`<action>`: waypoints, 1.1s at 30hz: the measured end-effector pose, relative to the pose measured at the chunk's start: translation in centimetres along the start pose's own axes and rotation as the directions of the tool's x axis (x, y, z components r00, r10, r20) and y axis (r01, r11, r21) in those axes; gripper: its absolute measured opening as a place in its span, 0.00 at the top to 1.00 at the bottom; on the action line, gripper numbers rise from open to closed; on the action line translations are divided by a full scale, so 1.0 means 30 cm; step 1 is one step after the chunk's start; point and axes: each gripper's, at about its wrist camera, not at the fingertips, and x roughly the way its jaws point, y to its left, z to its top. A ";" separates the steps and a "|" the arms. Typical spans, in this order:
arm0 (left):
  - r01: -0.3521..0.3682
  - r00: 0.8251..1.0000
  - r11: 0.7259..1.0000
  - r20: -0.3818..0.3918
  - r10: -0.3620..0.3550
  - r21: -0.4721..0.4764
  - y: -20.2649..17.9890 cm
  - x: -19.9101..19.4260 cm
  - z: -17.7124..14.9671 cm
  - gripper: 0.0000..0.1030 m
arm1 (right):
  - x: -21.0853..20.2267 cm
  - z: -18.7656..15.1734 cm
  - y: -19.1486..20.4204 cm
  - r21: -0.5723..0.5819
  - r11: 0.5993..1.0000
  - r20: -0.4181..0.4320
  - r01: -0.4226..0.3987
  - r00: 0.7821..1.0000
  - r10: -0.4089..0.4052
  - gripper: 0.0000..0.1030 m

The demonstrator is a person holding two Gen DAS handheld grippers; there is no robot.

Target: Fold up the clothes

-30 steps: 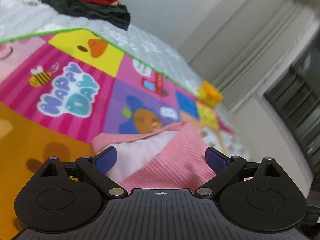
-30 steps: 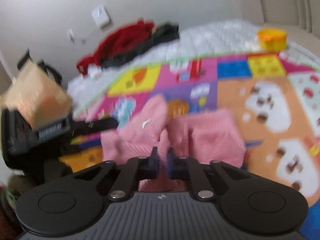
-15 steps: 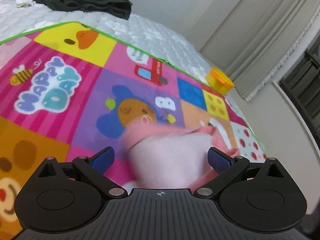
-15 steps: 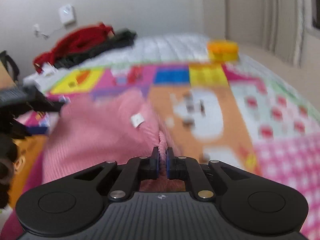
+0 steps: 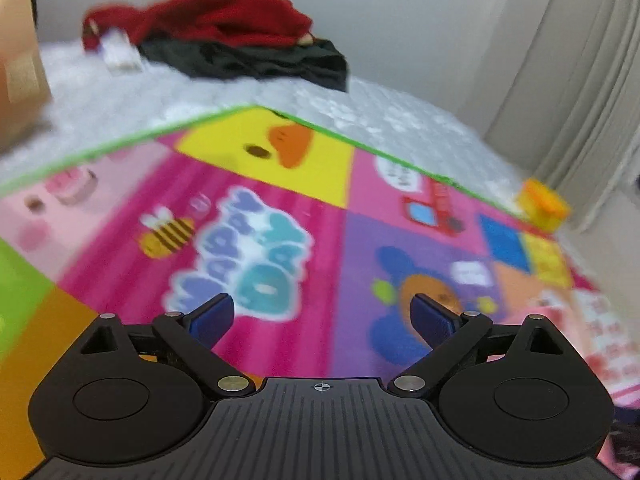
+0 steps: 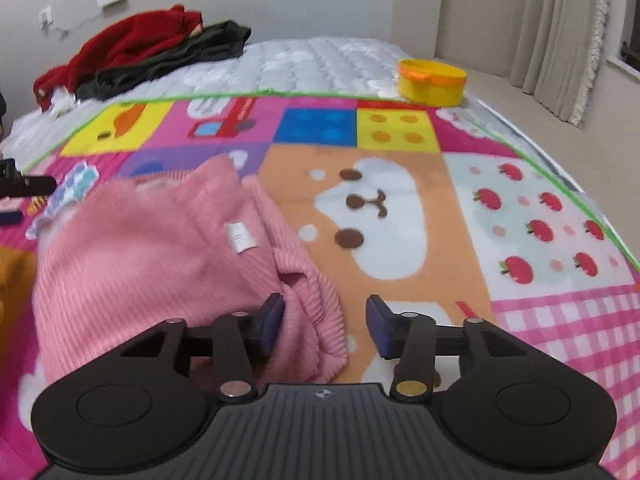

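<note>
Grippers over play mat, both angled downward.
Right gripper (image 6: 325,322) opening, pink garment (image 6: 160,256) edge between jaws; left gripper (image 5: 322,316) open, empty; patchwork mat (image 6: 400,216) on white mattress (image 6: 312,60).

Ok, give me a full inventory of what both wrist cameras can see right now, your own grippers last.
pink ribbed garment: one, pink with a white label, crumpled on the play mat, its edge between the right gripper's fingers
red garment: one, red, heaped at the far end of the mattress
black garment: one, black, beside and partly under the red one
yellow tub: one, yellow with orange lid, far mat edge
play mat: one, multicoloured cartoon squares, green border, over the mattress
mattress: one, white, quilted
curtain: beige, at the right
cardboard box: one, brown, left edge
left gripper: open, nothing between its fingers
right gripper: jaws opening, garment edge between them
</note>
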 end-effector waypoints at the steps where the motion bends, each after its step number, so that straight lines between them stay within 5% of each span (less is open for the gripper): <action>1: 0.039 0.999 0.999 -0.010 -0.039 -0.014 0.001 -0.007 0.003 0.05 | -0.018 0.011 0.004 0.003 1.000 0.014 -0.008 1.000 0.008 0.43; 9: 0.129 0.991 0.991 -0.030 -0.128 0.027 -0.050 -0.028 -0.009 0.04 | -0.116 0.102 0.059 -0.001 0.995 0.116 -0.096 0.989 0.095 0.39; 17: 0.156 0.987 0.983 -0.060 -0.150 0.101 -0.050 -0.032 0.005 0.04 | -0.133 0.070 0.245 -0.288 0.950 0.038 -0.123 0.989 0.140 0.30; 21: 0.083 0.996 0.952 -0.038 -0.075 0.295 -0.033 -0.062 0.023 0.04 | -0.121 0.028 0.234 -0.252 0.961 0.021 -0.111 0.993 0.120 0.28; 27: 0.244 0.969 0.897 -0.131 -0.210 0.369 -0.053 -0.081 0.000 0.25 | -0.136 -0.009 0.208 -0.220 0.970 0.026 -0.100 0.994 0.108 0.22; 31: 0.248 0.965 0.811 -0.205 -0.161 0.529 -0.129 -0.043 -0.089 0.31 | -0.130 -0.032 0.203 -0.209 0.972 0.023 -0.106 0.993 0.113 0.18; 33: 0.188 0.977 0.806 -0.192 -0.094 0.562 -0.132 -0.010 -0.113 0.27 | -0.121 -0.041 0.198 -0.197 0.974 0.023 -0.113 0.992 0.120 0.17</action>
